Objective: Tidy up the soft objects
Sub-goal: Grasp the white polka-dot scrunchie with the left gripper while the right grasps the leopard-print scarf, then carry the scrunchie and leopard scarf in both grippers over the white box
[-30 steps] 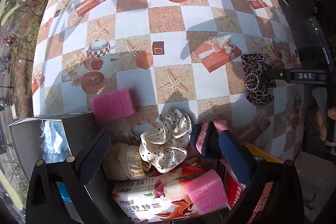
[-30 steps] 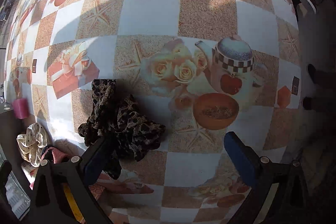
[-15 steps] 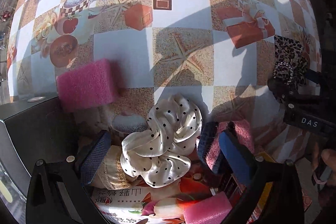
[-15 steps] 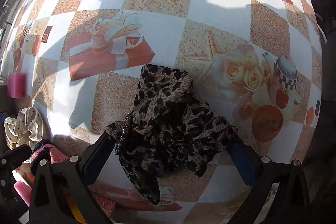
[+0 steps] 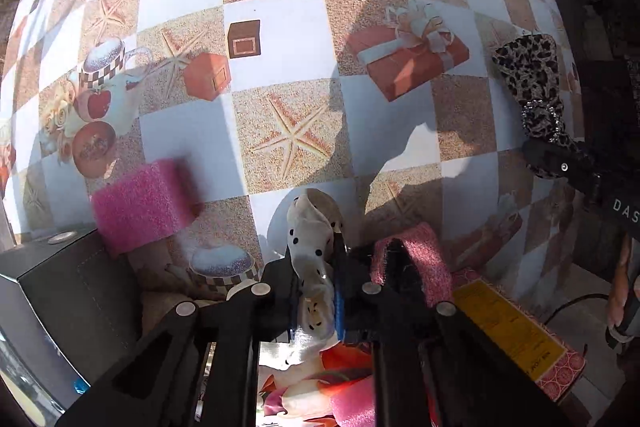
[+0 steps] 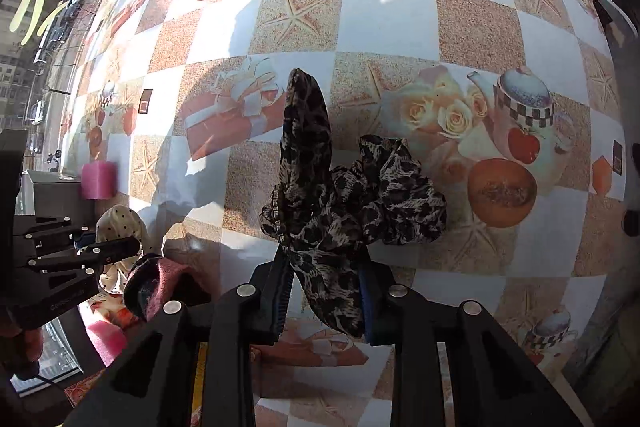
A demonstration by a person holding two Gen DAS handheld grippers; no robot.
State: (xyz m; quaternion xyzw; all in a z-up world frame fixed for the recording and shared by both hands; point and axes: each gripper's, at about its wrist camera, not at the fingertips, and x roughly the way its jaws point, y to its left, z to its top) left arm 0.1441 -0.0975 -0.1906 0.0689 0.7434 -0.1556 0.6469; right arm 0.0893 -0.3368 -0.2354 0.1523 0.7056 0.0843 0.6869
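Both tools pinch fabric: the left gripper squeezes a cream polka-dot satin scrunchie near the table's edge, beside the black box; the right gripper clamps a leopard-print fabric bow amid open checkered tablecloth.

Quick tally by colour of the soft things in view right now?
Pink sponges: 2
Cream dotted scrunchie: 1
Leopard bow: 1
Pink-and-dark band: 1
Beige pouch: 1
Total: 6
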